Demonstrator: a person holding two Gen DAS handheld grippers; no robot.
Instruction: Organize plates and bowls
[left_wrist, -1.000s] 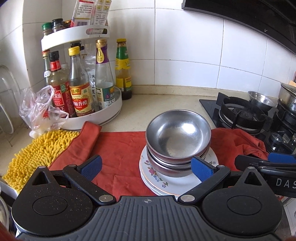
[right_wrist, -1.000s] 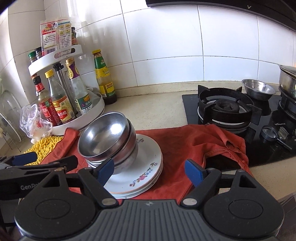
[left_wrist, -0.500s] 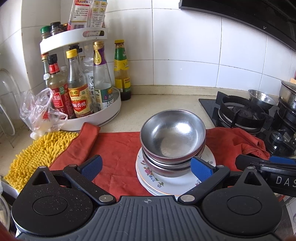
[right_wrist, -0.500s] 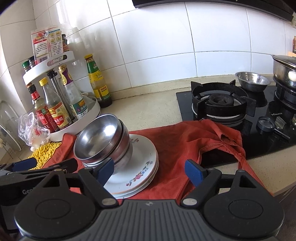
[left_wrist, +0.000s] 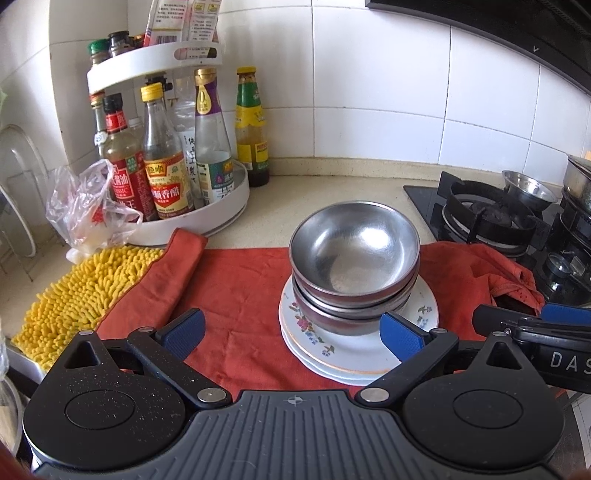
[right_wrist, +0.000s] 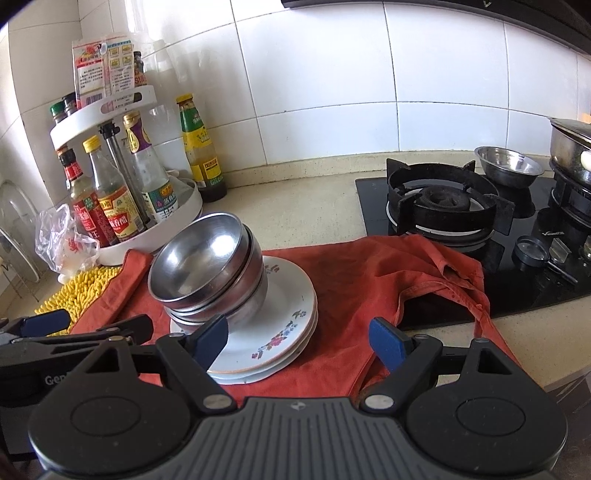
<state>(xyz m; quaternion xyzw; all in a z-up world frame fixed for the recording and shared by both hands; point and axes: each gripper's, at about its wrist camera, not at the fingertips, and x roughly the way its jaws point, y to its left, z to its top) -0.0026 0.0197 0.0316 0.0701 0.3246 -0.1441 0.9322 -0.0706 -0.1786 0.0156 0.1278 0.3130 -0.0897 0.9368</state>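
Observation:
A stack of steel bowls (left_wrist: 354, 258) (right_wrist: 207, 269) sits on a pile of white floral plates (left_wrist: 424, 314) (right_wrist: 284, 317), all on a red cloth (left_wrist: 240, 288) (right_wrist: 354, 284). My left gripper (left_wrist: 291, 334) hovers over the cloth just in front of the plates, open, nothing between its blue pads. My right gripper (right_wrist: 301, 338) hangs open at the near right side of the plates, also holding nothing. Each gripper shows at the edge of the other's view.
A white two-tier rack of sauce bottles (left_wrist: 170, 177) (right_wrist: 122, 206) stands back left, with a plastic bag (left_wrist: 85, 206) and a yellow mop cloth (left_wrist: 85, 291) beside it. A gas hob (right_wrist: 443, 206) with a small steel bowl (right_wrist: 508, 166) and a pot lies on the right.
Both views have shifted slightly, but the bowls, plates and cloth have not moved. Both grippers stay open as before.

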